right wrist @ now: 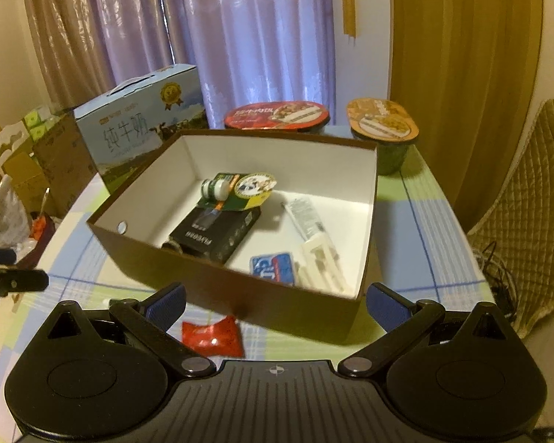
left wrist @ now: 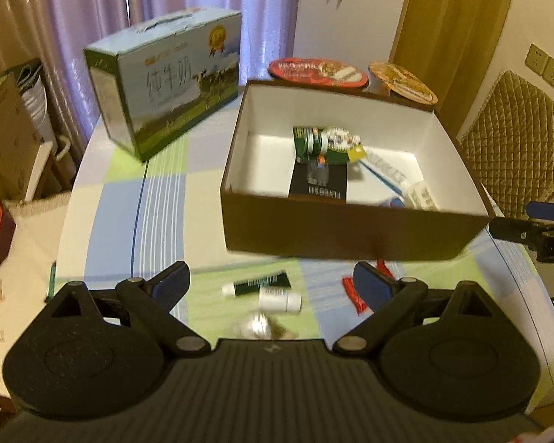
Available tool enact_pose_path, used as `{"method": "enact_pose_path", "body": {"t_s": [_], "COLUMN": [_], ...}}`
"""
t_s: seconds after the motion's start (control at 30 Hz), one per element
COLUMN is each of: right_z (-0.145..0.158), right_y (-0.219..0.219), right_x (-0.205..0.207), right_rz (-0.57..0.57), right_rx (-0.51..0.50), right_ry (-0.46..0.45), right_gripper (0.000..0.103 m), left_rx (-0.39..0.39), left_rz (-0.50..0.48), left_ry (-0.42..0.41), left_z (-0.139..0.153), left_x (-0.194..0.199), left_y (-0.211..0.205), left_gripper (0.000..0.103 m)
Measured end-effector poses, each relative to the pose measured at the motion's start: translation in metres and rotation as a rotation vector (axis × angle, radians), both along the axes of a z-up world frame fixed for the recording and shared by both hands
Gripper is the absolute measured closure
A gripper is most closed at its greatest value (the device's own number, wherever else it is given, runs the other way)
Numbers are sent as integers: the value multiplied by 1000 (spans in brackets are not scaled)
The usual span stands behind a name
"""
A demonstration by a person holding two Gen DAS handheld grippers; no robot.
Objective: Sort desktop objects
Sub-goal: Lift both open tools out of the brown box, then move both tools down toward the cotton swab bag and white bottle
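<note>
Both tongs, the left tongs and the right tongs, are wide open and hold nothing. Under the left lie a dark tube and a white bottle; under the right, a red packet. Just beyond stands the brown box with a black "FLYCO" carton inside. Behind it, the milk carton reads "纯牛奶".

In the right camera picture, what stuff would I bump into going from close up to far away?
Red snack packet on the tablecloth → brown cardboard box with white inside → red-lidded oval instant-noodle tub behind the box → purple curtain at the very back.
</note>
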State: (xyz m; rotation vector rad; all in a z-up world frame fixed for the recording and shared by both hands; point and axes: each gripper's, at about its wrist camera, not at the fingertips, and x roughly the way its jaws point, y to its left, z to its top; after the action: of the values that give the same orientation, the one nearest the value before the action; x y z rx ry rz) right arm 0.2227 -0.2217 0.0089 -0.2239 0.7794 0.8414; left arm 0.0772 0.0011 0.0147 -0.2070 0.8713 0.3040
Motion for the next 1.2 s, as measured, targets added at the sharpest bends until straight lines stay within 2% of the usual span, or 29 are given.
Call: {"method": "enact_pose_path", "body": {"t_s": [0.17,0.37,0.7,1.03,1.2], "right_z": [-13,-33,-55,-81,-92], "right_y": [-6,-5,1,-2,-4], "right_x": [-18,-31,-41,-39,-32], "right_rz": [14,34,41,7,-22], "right_rx": [-33,-73,-113,-165,-185], "right_ry": [13,49,91,134,164], "right_gripper": [2,2,2,2,2], "left_rx": [-7,-15,24,51,-31], "left_rz": [28,13,-41,-142,-93], "left_ry": [27,48,44,81,111], "left_z": [-20,-39,-56,-86,-101], "left_x": [-28,-43,-46,-36,-26], "left_y": [-4,-10,-18,-18,-8], "left_gripper": [10,10,10,10,11]}}
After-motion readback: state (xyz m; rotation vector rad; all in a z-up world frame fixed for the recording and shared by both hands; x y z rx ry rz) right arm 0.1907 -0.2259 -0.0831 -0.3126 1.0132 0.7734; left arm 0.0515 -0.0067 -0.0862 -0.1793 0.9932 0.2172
